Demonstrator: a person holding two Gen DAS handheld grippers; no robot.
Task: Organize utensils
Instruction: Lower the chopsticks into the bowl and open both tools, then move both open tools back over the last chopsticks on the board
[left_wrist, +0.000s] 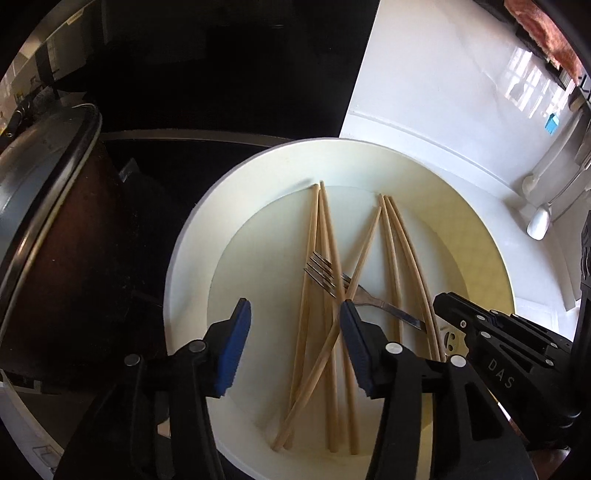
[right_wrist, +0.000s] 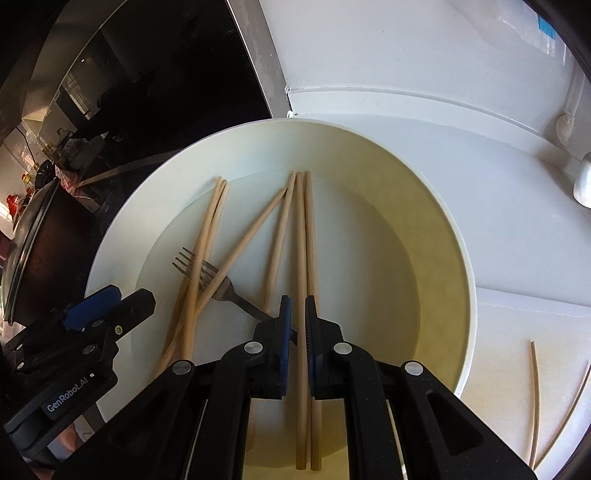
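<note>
**Chopsticks and fork in the bowl**

The left gripper (left_wrist: 293, 334) hangs half open over the bowl's (left_wrist: 192, 236) left side, jaws astride crossed chopsticks (left_wrist: 314, 236) without pressing them. A fork (left_wrist: 332, 282) lies mid-bowl under them. The right gripper (right_wrist: 297, 341) is clamped on one chopstick (right_wrist: 301, 236) right of centre.

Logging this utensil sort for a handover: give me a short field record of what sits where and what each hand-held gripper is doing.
container: white bowl
contents: loose wooden chopsticks, one metal fork lying among them
left hand-held gripper: open above the crossed chopsticks, gripping nothing
right hand-held gripper: shut on a chopstick pair
outside bowl: two thin sticks on the white counter
</note>
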